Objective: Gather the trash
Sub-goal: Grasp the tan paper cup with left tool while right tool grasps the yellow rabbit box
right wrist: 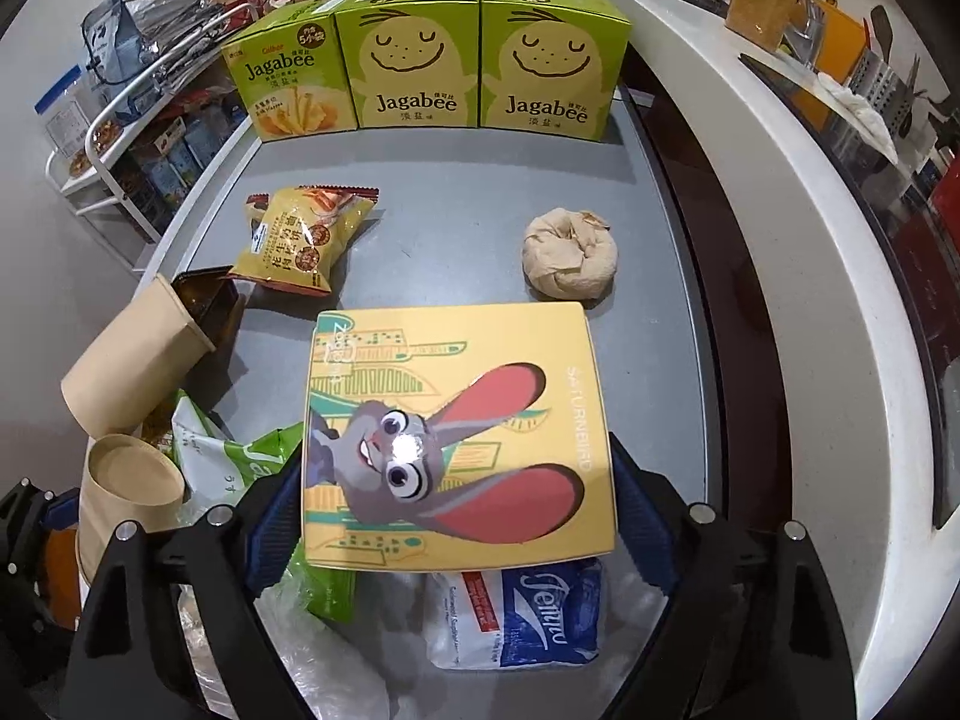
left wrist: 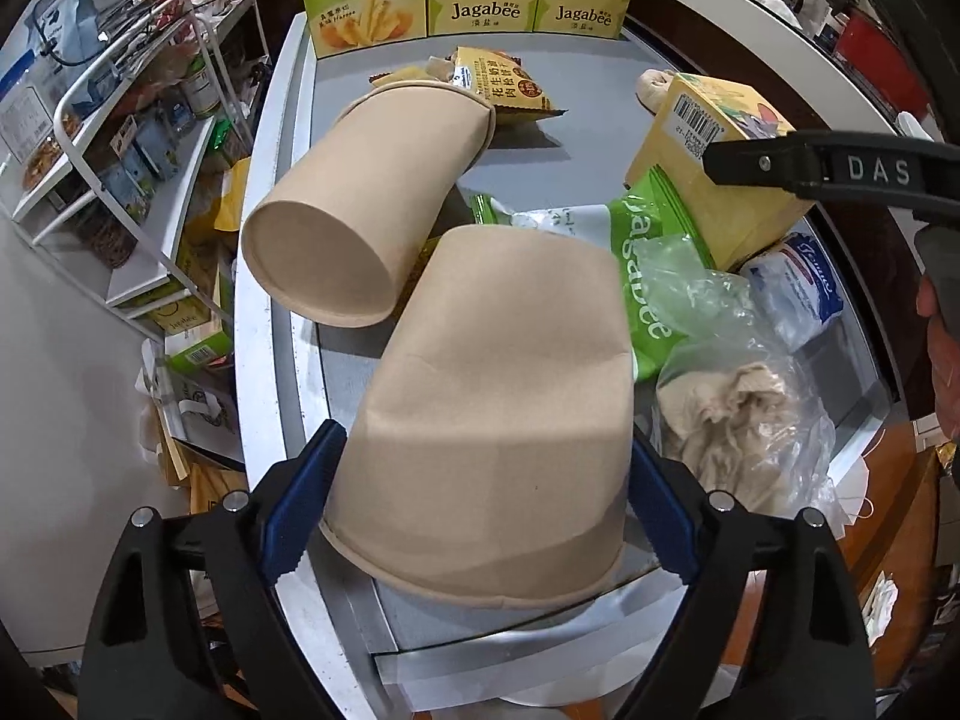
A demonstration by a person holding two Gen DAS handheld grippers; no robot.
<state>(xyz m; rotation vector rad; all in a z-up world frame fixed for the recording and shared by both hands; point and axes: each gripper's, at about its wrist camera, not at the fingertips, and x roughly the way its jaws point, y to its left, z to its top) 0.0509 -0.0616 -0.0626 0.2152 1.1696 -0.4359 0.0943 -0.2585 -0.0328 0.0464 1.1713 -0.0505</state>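
A tan paper cup lies on its side on the grey table. My left gripper is shut on the cup near its rim, blue pads pressing both sides, and the wall is creased. A second paper cup lies beyond it. A yellow cartoon-rabbit box sits between the pads of my right gripper, which is shut on its two sides. Under and around the box lie a green Jagabee bag, a tissue pack and clear plastic with crumpled brown paper.
Three Jagabee boxes stand along the table's far edge. A yellow snack packet and a crumpled paper ball lie mid-table. A white wire rack of goods stands left; a white counter curves along the right.
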